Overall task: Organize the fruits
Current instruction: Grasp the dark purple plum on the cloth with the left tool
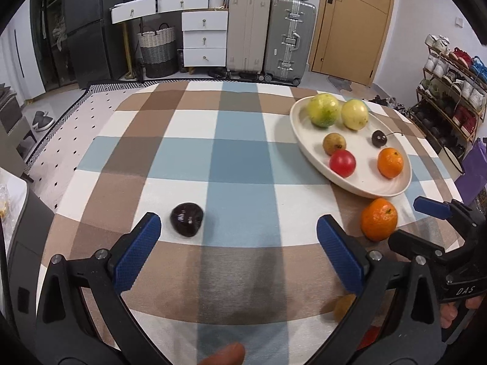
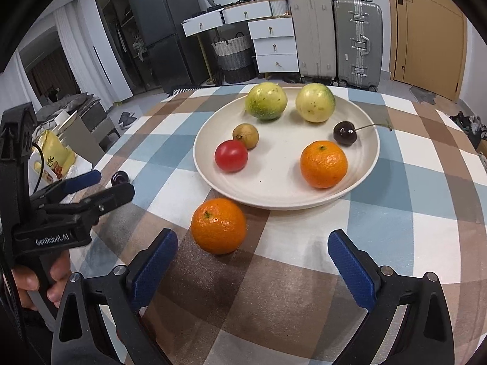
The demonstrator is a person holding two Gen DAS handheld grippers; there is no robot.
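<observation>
Six fruits already sit on your plate (image 2: 362,182), while both the left gripper (image 1: 237,252) and right gripper (image 2: 252,264) gape empty, leaving the orange (image 2: 218,225) and dark fruit (image 1: 186,219) on the desk (image 2: 411,228).

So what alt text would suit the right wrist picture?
An open hand-held gripper faces an orange on a checked tablecloth, just before a white plate holding six fruits. The other hand-held gripper is at left.
</observation>
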